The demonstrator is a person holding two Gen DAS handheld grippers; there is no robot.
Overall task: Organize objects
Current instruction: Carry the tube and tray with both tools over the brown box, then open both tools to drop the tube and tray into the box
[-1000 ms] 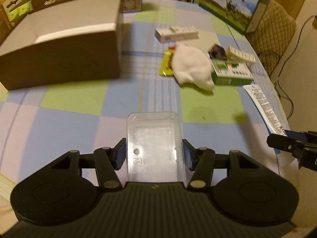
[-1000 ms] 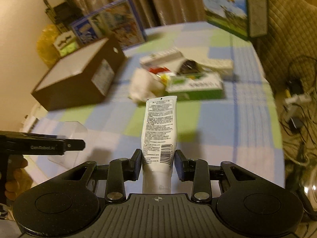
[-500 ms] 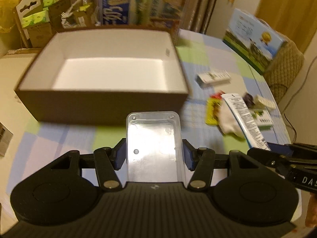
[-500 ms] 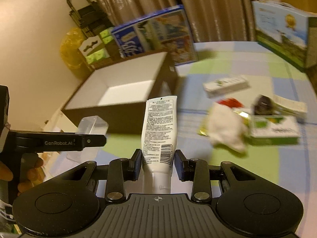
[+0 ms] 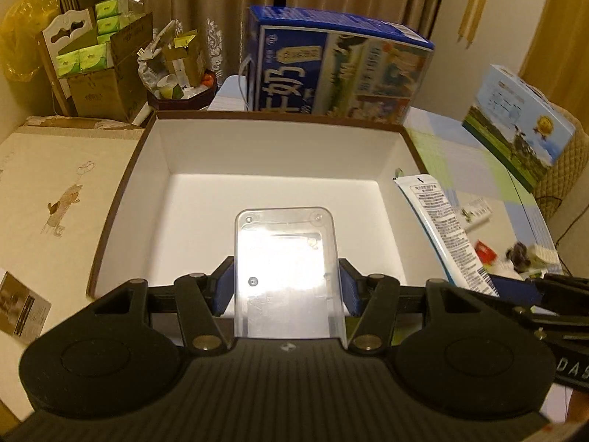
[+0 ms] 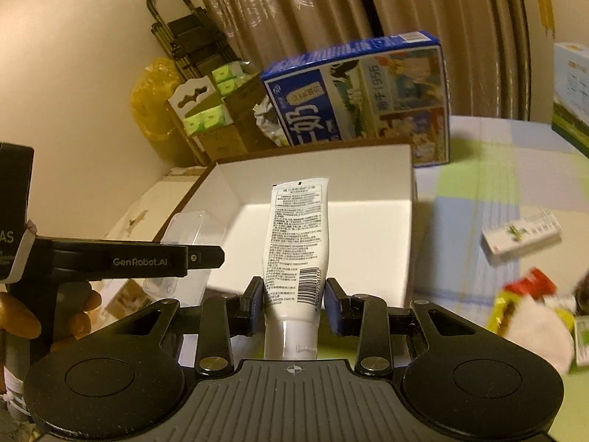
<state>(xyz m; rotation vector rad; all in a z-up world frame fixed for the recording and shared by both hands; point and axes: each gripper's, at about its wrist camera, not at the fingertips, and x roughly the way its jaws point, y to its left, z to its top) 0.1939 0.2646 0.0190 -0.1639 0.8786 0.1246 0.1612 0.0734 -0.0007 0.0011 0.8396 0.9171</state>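
My left gripper is shut on a clear plastic container, held over the near part of the brown cardboard box with its white inside. In the right wrist view the same container shows at the box's left edge. My right gripper is shut on a white tube with printed text and a barcode. The tube points over the near rim of the box. From the left wrist view the tube hangs by the box's right wall.
A blue milk carton box stands behind the brown box. On the checked tablecloth to the right lie a white cloth, a small white-green packet and a red-yellow wrapper. Cartons and bags crowd the far left corner.
Both grippers swung left and forward from the loose objects to the brown box. The container now hangs over its inside, and the tube has reached its near rim.
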